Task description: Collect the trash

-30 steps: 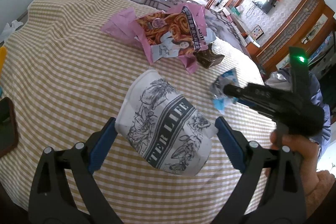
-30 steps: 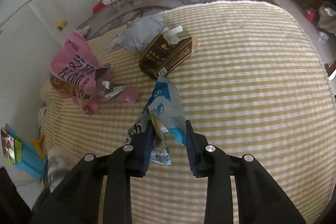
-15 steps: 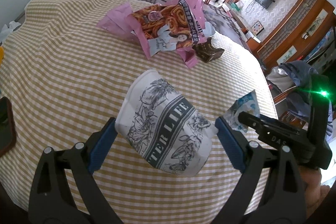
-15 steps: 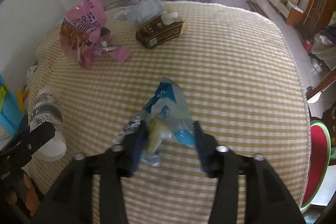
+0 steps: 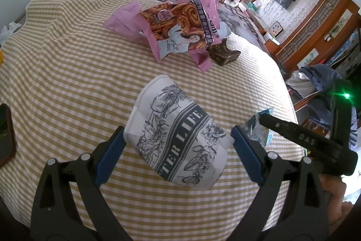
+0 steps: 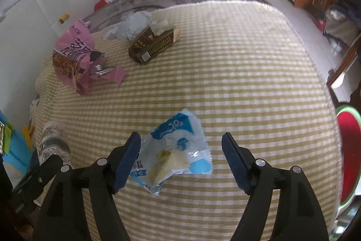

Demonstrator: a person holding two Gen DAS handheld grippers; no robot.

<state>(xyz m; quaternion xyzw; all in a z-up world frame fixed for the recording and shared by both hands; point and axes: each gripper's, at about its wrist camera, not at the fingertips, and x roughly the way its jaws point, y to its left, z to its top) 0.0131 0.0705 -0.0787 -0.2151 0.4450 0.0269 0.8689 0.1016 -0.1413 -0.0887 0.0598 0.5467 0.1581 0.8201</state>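
The left gripper (image 5: pixel 177 146) clamps its blue pads on a crushed paper cup (image 5: pixel 176 139), held tilted above the checked tablecloth (image 5: pixel 67 64), so it is best kept level and steady while the right gripper (image 6: pixel 180 162), jaws spread wide and gripping nothing, deals with the blue-and-white wrapper (image 6: pixel 176 150) that sits between its fingers, touching the left pad. Whether that wrapper rests on the cloth is unclear. The right wrist view alone shows the brown box (image 6: pixel 153 44) lengthwise beside the pink snack bag (image 6: pixel 76 58), and a red bin rim at far right.
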